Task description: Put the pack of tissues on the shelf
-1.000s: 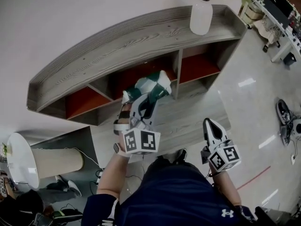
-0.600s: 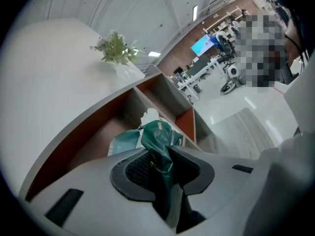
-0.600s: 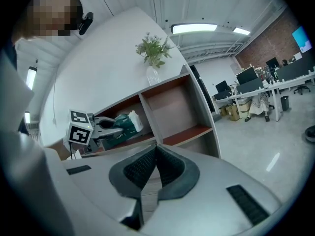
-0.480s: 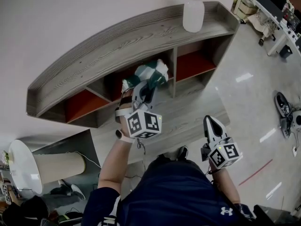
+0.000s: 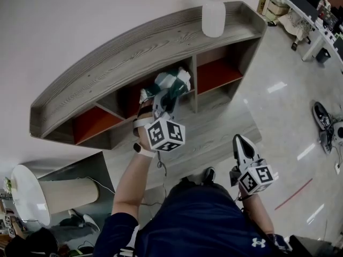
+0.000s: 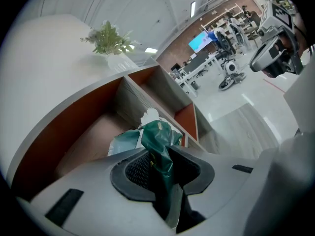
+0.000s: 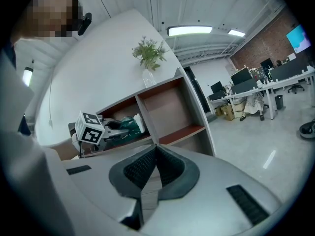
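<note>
Two jaws of my left gripper (image 6: 160, 168) are pinched nearly together on a fold of green wrapper, so the pack (image 6: 156, 137) hangs from the tips with its bulk out ahead of the pads. My right gripper (image 7: 155, 146) has its jaws closed on nothing and sits low by my right side, well apart from the work.

From the head view the pack is at the mouth of the middle compartment (image 5: 147, 87) of the shelf (image 5: 134, 50), just left of the divider (image 5: 193, 84). I cannot tell whether it touches the board beneath it or is a little above it. The red back panel (image 6: 74, 132) is well behind the pack, so I judge there is depth left to use. A vase (image 5: 213, 17) stands on the top board, off to the right and out of my way.

I take this as the placing step: the carry is done and the release is not. Next I need to reach a bit deeper and lower the pack until the board takes its weight. Then I should part the jaws enough to free the thin wrapper and draw straight back, away from the divider, so the pack is not dragged out with me
</note>
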Demonstrator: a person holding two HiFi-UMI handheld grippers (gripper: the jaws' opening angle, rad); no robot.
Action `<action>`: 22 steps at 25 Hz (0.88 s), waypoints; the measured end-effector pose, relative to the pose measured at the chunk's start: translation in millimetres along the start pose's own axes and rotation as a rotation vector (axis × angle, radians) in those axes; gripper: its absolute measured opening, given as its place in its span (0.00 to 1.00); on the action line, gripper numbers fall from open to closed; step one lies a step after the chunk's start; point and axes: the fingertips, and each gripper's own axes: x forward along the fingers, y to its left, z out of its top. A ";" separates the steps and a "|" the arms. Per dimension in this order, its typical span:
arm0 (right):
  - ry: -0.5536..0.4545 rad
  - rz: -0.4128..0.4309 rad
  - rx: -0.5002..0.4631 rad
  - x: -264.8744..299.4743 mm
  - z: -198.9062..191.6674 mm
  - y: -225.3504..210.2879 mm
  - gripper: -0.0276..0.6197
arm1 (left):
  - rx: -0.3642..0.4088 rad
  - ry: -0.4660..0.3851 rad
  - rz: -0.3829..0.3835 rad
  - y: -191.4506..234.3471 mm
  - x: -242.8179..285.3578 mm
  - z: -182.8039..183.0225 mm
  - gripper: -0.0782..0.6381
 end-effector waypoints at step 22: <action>0.003 -0.020 0.011 -6.0 -6.8 4.6 0.06 | 0.054 0.038 0.023 -8.2 33.0 -6.2 0.26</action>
